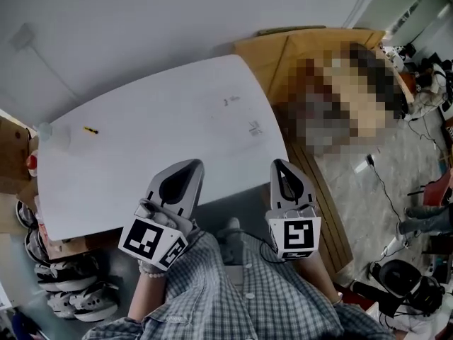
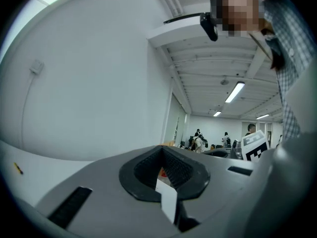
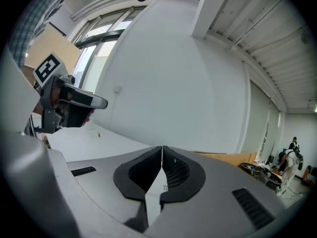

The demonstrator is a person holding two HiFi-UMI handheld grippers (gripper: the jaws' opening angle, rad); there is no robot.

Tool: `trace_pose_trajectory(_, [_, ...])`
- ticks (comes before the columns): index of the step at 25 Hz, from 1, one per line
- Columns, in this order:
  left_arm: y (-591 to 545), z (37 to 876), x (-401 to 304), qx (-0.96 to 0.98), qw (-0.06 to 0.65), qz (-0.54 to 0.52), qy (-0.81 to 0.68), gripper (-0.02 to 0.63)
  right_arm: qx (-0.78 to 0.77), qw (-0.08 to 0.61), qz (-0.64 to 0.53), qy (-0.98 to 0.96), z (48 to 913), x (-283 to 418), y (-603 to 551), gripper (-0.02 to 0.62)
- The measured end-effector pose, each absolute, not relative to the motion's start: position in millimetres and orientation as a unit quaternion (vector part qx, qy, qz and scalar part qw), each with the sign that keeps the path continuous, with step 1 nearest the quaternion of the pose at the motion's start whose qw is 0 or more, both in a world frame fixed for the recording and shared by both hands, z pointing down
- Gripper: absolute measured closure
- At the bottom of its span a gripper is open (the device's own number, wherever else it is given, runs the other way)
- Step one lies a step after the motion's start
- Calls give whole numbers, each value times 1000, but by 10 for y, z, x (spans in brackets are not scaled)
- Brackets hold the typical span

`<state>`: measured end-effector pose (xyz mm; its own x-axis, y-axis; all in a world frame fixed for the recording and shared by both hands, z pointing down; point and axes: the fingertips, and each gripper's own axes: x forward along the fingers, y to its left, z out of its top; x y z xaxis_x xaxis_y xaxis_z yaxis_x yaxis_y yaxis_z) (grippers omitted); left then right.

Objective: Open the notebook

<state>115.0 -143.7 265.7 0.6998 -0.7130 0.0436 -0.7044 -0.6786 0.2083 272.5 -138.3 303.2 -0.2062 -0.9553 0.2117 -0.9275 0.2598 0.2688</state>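
No notebook shows in any view. The white table (image 1: 163,140) carries only a small yellow-and-black item (image 1: 90,129) at its far left and a few faint marks (image 1: 255,127). My left gripper (image 1: 192,163) hovers over the table's near edge, its jaws closed tip to tip with nothing between them (image 2: 161,148). My right gripper (image 1: 277,163) hangs beside it at the table's near right corner, also shut and empty (image 3: 162,148). Each gripper view catches the other gripper: the left gripper (image 3: 69,103), the right gripper's marker cube (image 2: 255,148).
A wooden bench (image 1: 311,55) stands against the table's right side. A cardboard box (image 1: 10,151) sits at the left, with several white helmets (image 1: 71,289) on the floor below. Cables (image 1: 386,190) trail over the floor at right. A white wall (image 1: 141,27) lies beyond the table.
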Motion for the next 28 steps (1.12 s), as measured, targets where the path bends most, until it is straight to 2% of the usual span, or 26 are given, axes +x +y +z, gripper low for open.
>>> trace_pose_trajectory(9, [-1621, 2581, 1328, 890, 78, -25, -448, 598, 538, 219, -61, -812, 3342, 2827, -1673, 574])
trace_pose_trajectory(28, [-1995, 3272, 1074, 877, 140, 19, -460, 598, 428, 353, -60, -830, 4508, 2278, -2028, 572])
